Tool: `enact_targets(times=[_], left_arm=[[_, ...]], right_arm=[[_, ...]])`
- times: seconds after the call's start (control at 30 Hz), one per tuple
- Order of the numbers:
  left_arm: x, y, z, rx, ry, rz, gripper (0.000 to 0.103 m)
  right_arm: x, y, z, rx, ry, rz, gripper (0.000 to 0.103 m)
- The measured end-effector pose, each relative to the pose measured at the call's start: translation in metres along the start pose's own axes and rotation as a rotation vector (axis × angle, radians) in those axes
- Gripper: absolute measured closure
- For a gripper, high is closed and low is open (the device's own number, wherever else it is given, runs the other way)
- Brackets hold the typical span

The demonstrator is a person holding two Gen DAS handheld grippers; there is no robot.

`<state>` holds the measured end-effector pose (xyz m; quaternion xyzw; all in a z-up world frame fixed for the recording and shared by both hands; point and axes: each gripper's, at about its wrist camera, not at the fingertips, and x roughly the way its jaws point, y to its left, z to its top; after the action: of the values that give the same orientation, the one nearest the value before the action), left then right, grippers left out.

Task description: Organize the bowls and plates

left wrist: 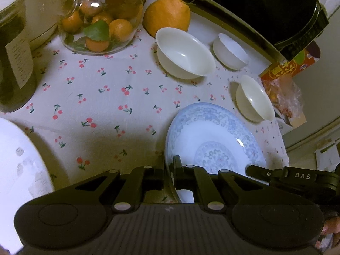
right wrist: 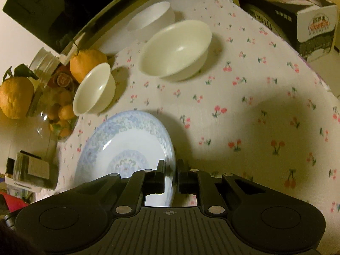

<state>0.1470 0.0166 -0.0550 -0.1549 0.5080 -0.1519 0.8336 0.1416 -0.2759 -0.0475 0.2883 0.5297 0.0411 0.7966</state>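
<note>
- While both grippers clamp the same plate [left wrist: 214, 136], the biggest thing in play is the cherry-print tablecloth [left wrist: 95, 106], and its widest bare stretch runs across the middle in the left wrist view.
- From the right wrist view, more open cloth spreads to the right of the plate, shaded by a broad dark shadow, all the way out to where the cloth drops off at the table's edge.
- Next down in size, that blue-patterned plate sits near the cloth's front, with its rim caught on two sides.
- Left gripper [left wrist: 169, 170]: jaws pinched together on the plate's left rim, one finger inside, one outside.
- Right gripper [right wrist: 171, 171]: jaws squeezed onto the opposite rim, the edge sandwiched between the pads.
- Beyond the plate, the large bowl [left wrist: 183, 53] stands upright and well apart from it.
- A smaller bowl [left wrist: 254, 98] sits just beside the plate's far rim, close to the cloth's right border.
- Another small bowl [left wrist: 230, 52] stands behind the large bowl, hard against the dark appliance [left wrist: 265, 10] that walls off the back.
- Over on the left, a glass jar of oranges [left wrist: 99, 21] and a dark jar [left wrist: 14, 53] hem in that side.
- A white plate's rim [left wrist: 23, 159] pokes in at the lower left edge.
</note>
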Motion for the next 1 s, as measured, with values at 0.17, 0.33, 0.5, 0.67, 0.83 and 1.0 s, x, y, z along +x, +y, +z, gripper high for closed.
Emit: enact_targets(times=[0.17,0.33,0.5,0.67,0.83,1.0], left_arm=[[0.001,0.002,-0.002,0.007,0.000,0.019,0.096],[0.000,0.000,-0.004,0.021,-0.009,0.025,0.096],[-0.001,-0.001,-0.005,0.040,-0.016,0.027,0.095],[-0.008,-0.004,-0.005,0.069,-0.033,0.078,0.080],[-0.028,-0.011,-0.007,0.127,-0.080,0.090,0.046],[-0.045,-0.014,-0.015,0.172,-0.108,0.089,0.023]], right_arm=[[0.001,0.003,-0.005,-0.007,0.019,-0.003,0.091],[0.001,0.002,-0.005,-0.016,0.022,0.001,0.091],[0.001,0.003,-0.004,-0.025,0.022,0.000,0.089],[-0.005,0.004,-0.005,-0.046,0.006,-0.003,0.088],[-0.012,0.003,-0.005,-0.063,-0.002,-0.012,0.073],[-0.027,0.010,-0.011,-0.126,-0.034,0.006,0.035]])
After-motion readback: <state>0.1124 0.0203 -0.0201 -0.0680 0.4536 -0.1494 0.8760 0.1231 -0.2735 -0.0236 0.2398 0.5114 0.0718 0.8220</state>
